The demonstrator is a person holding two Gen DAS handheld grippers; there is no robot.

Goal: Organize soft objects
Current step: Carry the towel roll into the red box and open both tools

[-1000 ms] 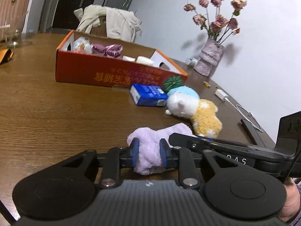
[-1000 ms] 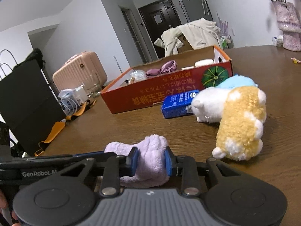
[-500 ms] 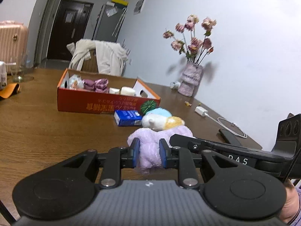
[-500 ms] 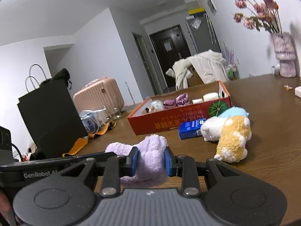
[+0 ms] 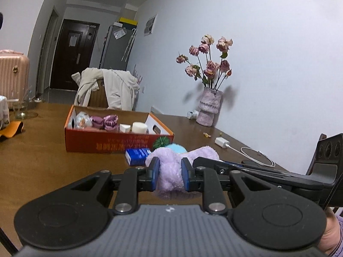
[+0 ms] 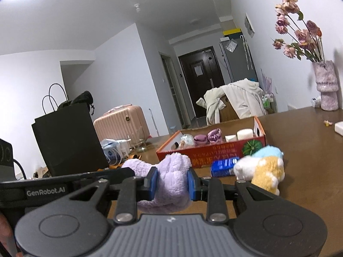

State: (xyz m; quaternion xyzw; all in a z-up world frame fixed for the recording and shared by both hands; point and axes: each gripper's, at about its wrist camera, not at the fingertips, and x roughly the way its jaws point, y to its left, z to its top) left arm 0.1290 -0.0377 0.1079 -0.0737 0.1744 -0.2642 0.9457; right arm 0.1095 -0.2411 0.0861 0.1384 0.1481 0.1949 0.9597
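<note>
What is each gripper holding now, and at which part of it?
Both hold the same purple fluffy cloth: the left gripper pinches one end of it and the right gripper pinches the other end, each with the fabric squeezed between its blue pads.

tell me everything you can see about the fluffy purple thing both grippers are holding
The purple plush cloth is pale lilac, fuzzy like fleece, and bunched into soft lumps. The left gripper pinches one end and the right gripper the other, blue pads pressed into the pile. It hangs between them above the wooden table, its lower edge sagging. Nothing else visibly touches it.
</note>
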